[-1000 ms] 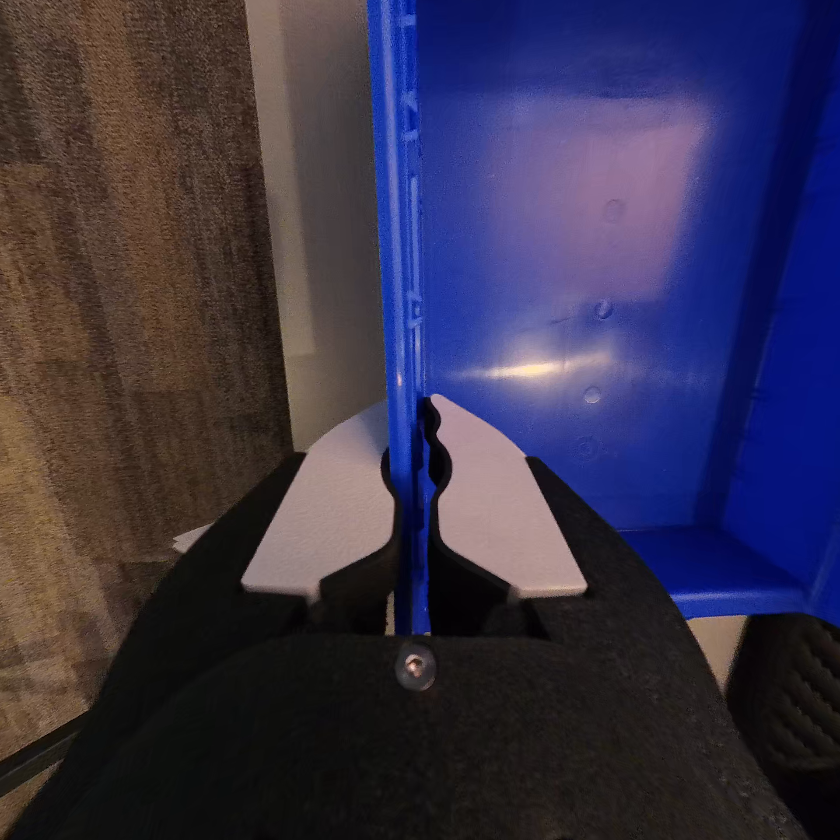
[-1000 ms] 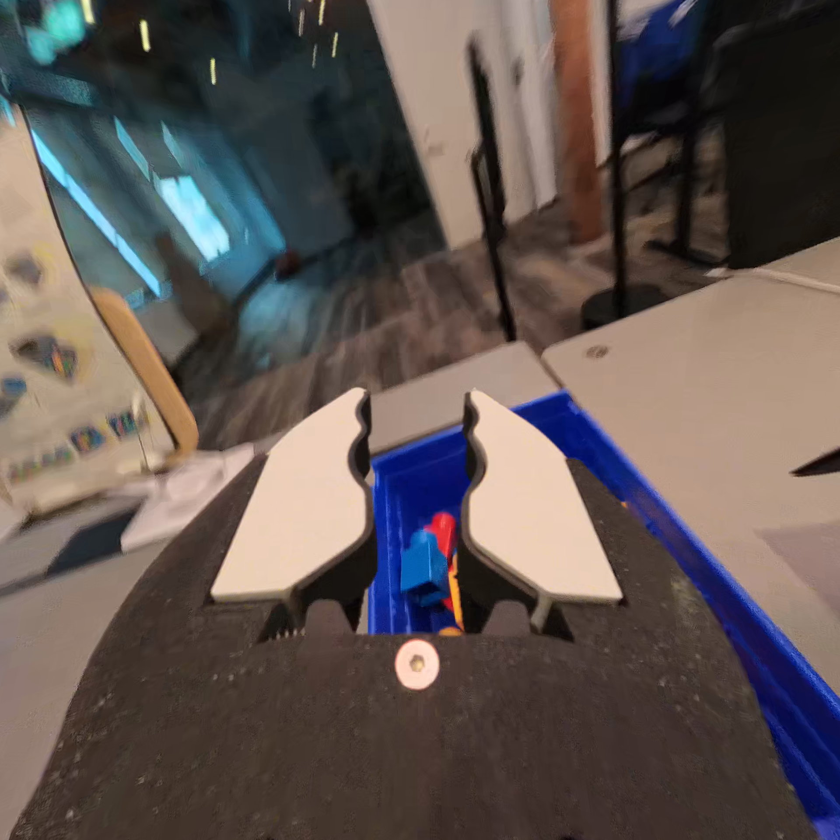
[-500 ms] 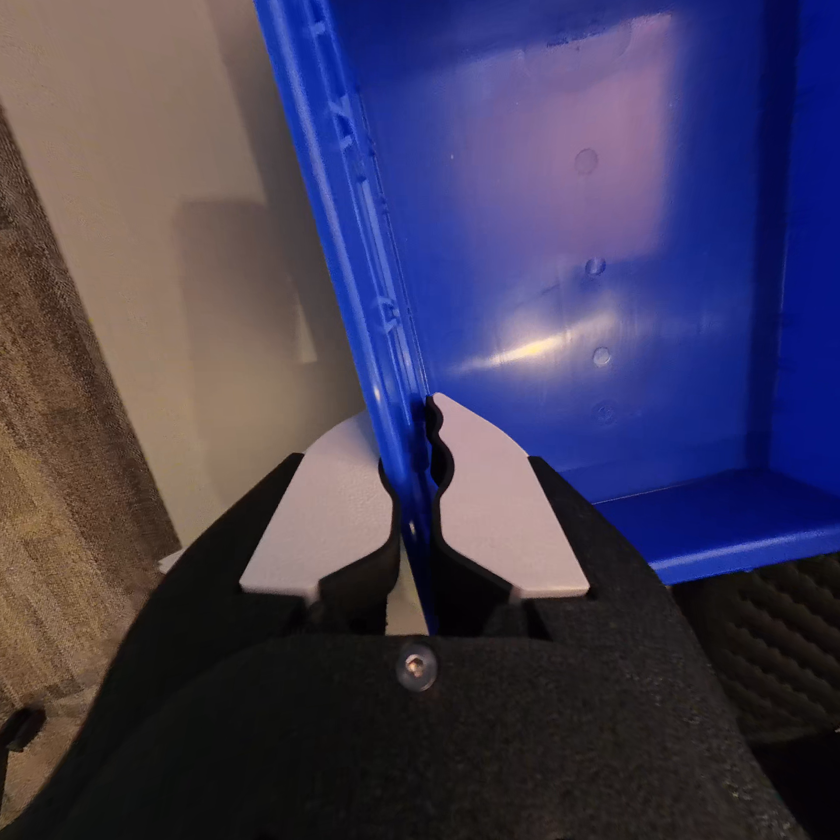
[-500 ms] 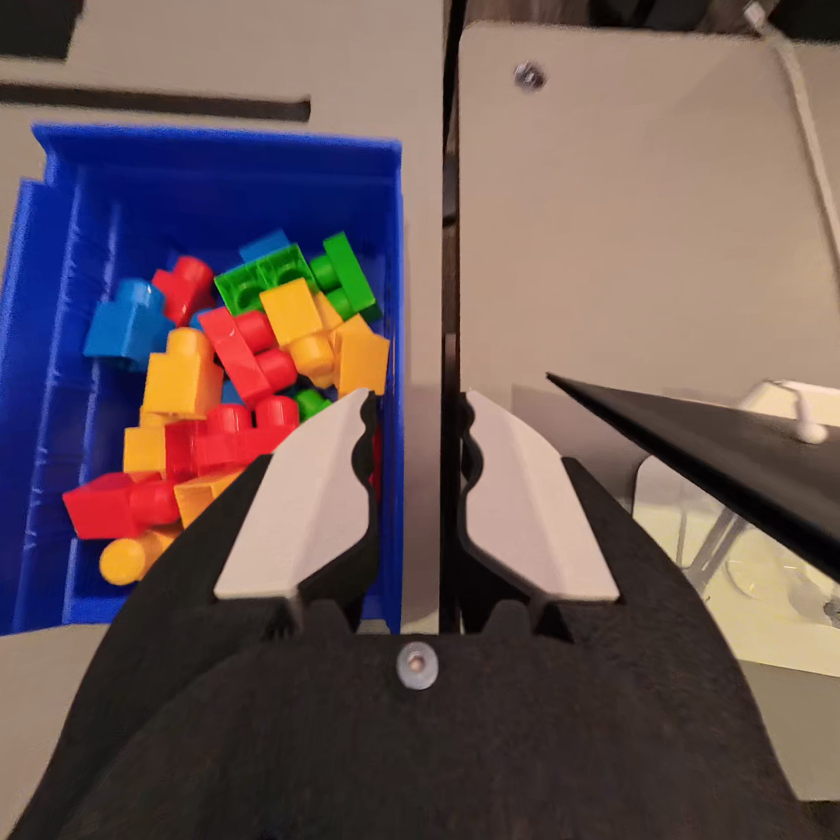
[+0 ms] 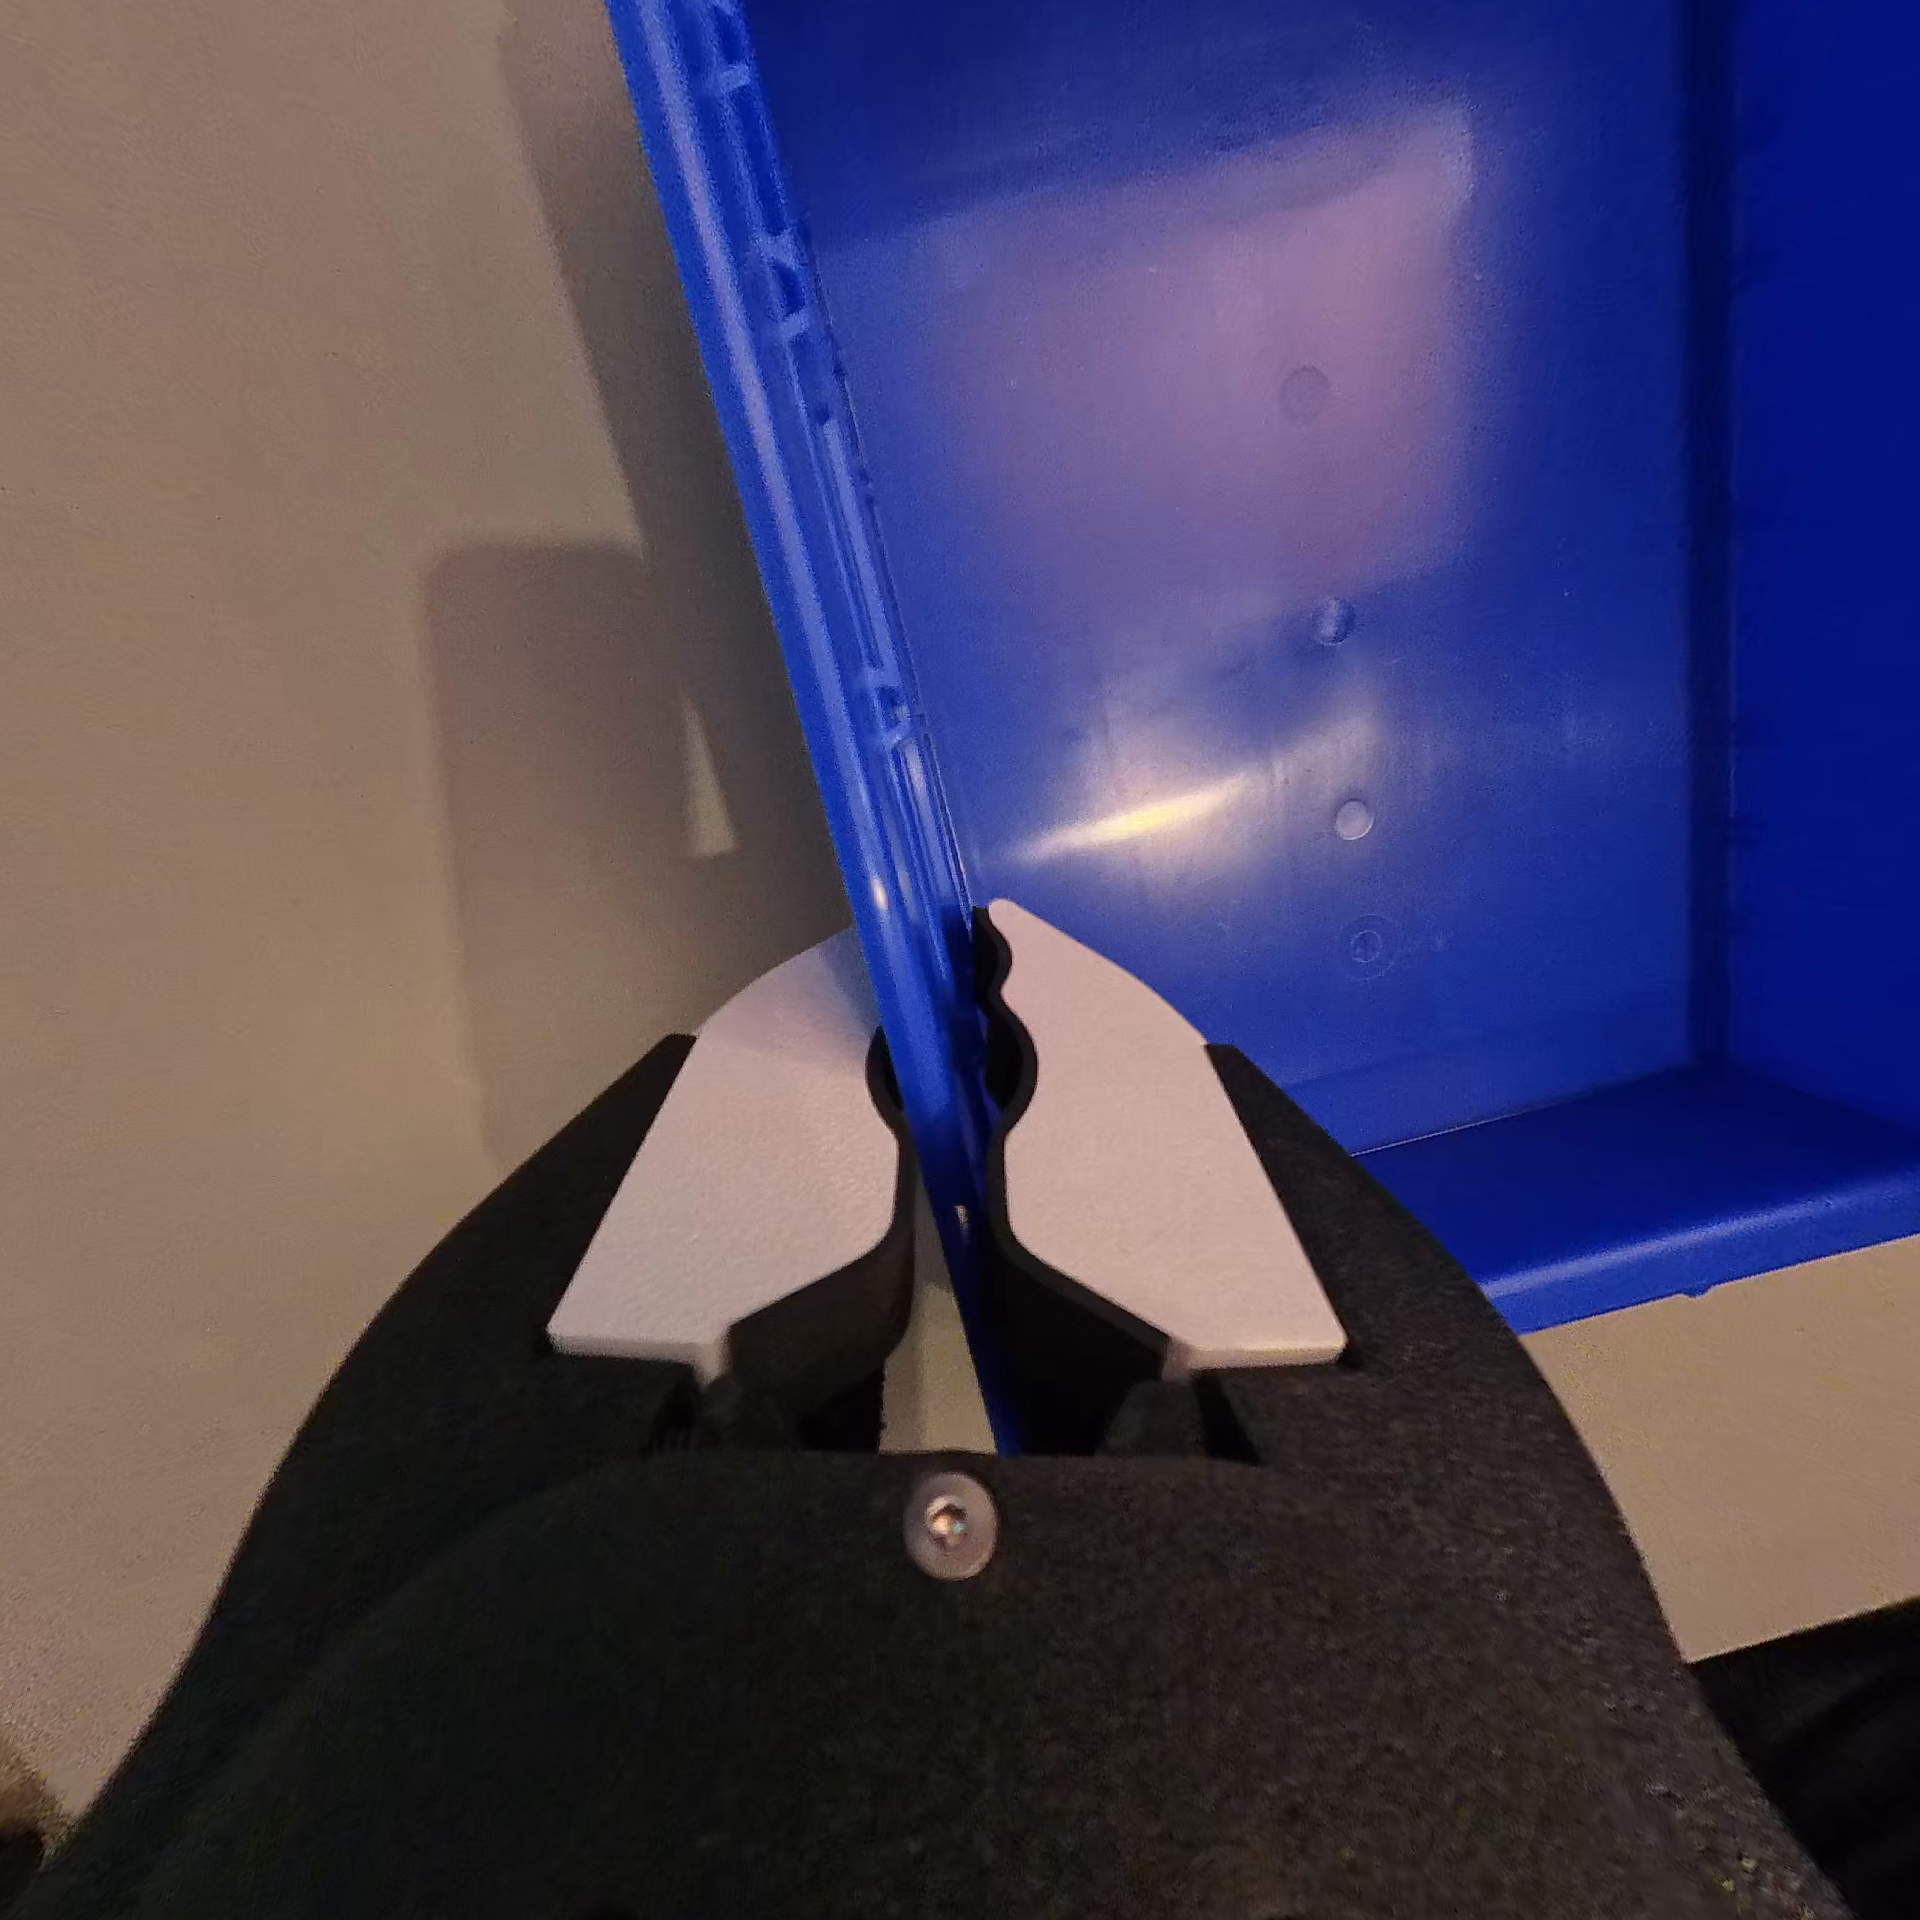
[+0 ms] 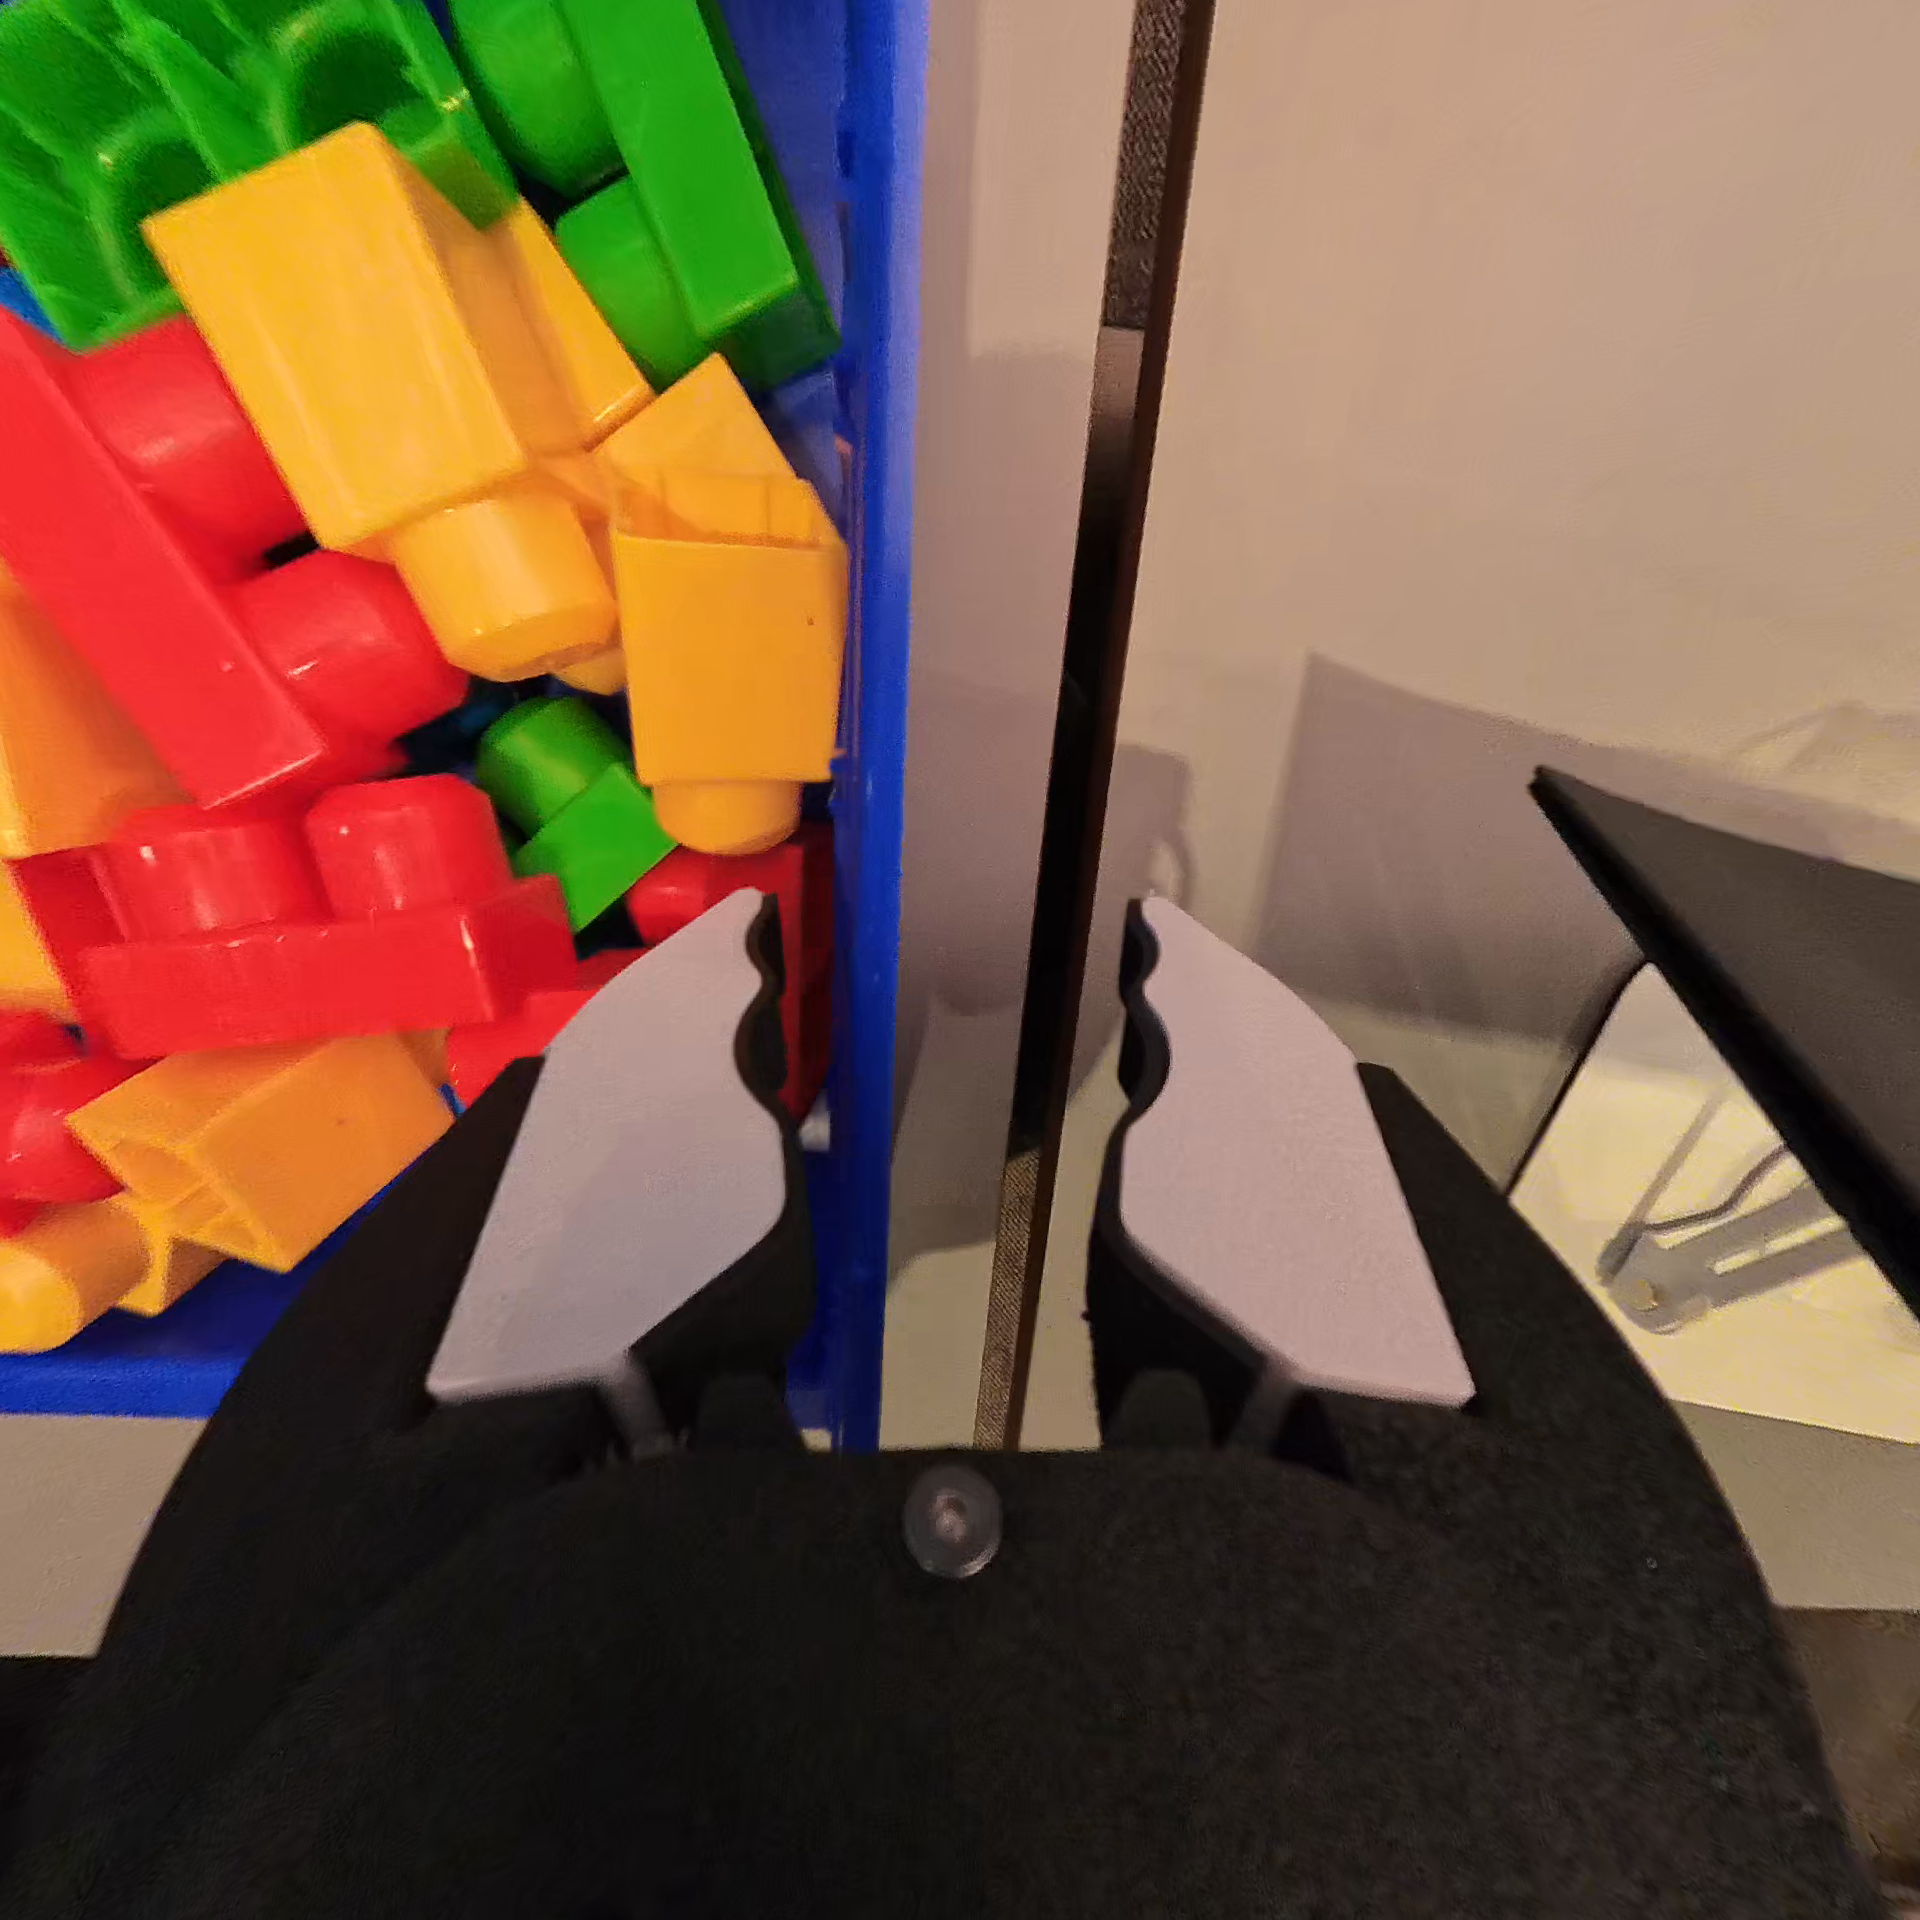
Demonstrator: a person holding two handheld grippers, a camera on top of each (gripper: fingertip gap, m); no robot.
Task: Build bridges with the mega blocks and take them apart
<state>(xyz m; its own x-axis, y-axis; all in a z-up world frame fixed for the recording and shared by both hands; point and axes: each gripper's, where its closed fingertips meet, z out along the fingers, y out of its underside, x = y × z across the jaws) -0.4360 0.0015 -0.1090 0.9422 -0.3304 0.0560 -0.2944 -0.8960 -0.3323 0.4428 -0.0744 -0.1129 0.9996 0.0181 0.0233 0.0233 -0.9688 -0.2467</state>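
Two grippers, two blue bins in sight, one to each view; whether they are the same bin cannot be told. Left gripper [image 5: 940, 997]: jaws pinched together on the side wall of an empty blue bin [image 5: 1195, 520], one finger outside the wall, one inside. That wall runs as a long edge from the centre of the frame up toward the top, leaning slightly left; the bin's glossy inner floor fills the upper right, and the pale counter [image 5: 260, 520] fills the left. Right gripper [image 6: 945, 977]: jaws apart, holding nothing, straddling the right wall of the blue bin of mega blocks [image 6: 873, 520], left finger over the bin's inside, right finger over the counter [image 6: 1507, 364] past a dark seam [image 6: 1091, 727]. That wall runs straight up the frame. Blocks [image 6: 416, 623] lie heaped in the upper left and centre left, jumbled with studs pointing every way: roughly four green, five yellow and five red visible, some cut off by the frame, blue only glimpsed beneath. Nearest the left finger, a red block touches or sits just beside its tip. One black slanted panel [image 6: 1766, 935] occupies the right edge.
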